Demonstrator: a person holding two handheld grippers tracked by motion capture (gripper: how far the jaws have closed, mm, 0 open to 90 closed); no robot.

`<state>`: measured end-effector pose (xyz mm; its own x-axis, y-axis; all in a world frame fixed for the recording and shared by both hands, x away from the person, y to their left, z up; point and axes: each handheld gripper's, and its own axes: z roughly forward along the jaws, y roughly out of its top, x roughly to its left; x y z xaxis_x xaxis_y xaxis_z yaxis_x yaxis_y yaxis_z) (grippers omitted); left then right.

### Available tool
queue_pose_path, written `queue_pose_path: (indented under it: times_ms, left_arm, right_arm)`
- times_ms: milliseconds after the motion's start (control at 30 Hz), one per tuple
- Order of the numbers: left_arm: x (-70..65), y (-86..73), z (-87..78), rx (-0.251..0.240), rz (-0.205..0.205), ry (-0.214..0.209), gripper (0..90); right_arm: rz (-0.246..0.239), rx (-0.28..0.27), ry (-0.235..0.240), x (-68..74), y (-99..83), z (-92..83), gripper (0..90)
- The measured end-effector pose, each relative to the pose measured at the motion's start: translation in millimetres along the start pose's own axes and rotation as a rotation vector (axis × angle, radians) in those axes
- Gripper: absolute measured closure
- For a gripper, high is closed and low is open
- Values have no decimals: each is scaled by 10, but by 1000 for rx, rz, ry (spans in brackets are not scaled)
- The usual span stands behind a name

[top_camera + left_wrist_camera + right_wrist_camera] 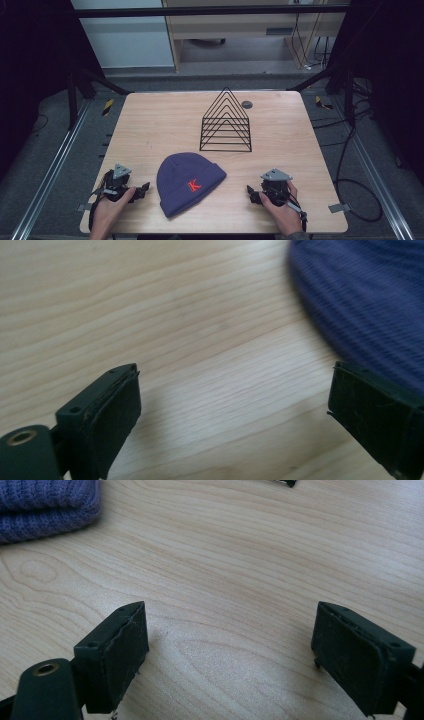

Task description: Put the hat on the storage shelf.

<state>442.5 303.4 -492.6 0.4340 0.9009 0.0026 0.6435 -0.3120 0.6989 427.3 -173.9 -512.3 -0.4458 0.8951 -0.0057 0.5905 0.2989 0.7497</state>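
Purple beanie [189, 182] is laid on the wooden table [150, 125]; left gripper [145, 187] and right gripper [249, 192] are kept beside it, jaws wide, nothing gripped.

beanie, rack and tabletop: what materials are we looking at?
Beanie: soft ribbed knit, probably acrylic or wool, matte purple; ribs and folded cuff show in the right gripper view, and a red letter K is probably stitched on.
Rack: thin black wire, likely coated metal; nested triangular frames.
Tabletop: light wood grain, smooth; could be laminate or veneer.
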Motion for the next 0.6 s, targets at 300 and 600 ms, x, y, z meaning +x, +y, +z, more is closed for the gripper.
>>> queue_pose_path:
  times_ms: [300, 600]
  left_arm:
    - [-64, 516, -158, -2, 20, -94, 106]
    - [-149, 846, -18, 40, 29, -123, 118]
  right_arm:
    - [-35, -11, 109, 166, 331, 6, 259]
    - [-138, 25, 153, 304, 520, -14, 268]
